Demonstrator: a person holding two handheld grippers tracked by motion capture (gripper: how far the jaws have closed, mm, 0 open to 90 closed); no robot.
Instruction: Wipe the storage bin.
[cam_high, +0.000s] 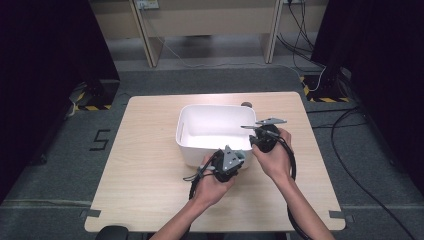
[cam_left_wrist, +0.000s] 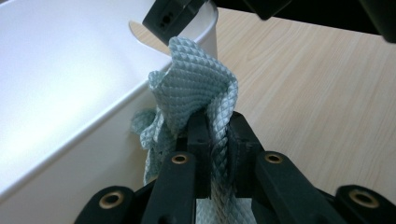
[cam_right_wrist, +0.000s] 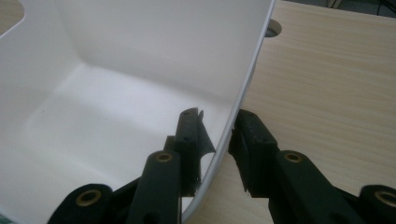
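A white plastic tub (cam_high: 215, 107) stands in the middle of the wooden table (cam_high: 145, 155). My left gripper (cam_high: 229, 163) hovers at the tub's near right corner, just outside its wall (cam_left_wrist: 70, 107). The left gripper (cam_left_wrist: 217, 122) is shut on a pale teal waffle-weave cloth (cam_left_wrist: 196, 84), which bunches above the jaws and hangs below them. My right gripper (cam_high: 261, 138) sits at the tub's right wall (cam_right_wrist: 140, 51). In the right gripper view, the right gripper (cam_right_wrist: 217, 127) straddles the rim, one jaw inside and one outside, clamped on it. The tub's inside looks empty.
A round cable hole (cam_high: 246, 104) lies in the tabletop just behind the tub. Bare wood spreads left of the tub and along the front edge. Beyond the table are grey floor, loose cables (cam_high: 345, 165) and wooden desk legs (cam_high: 145, 40).
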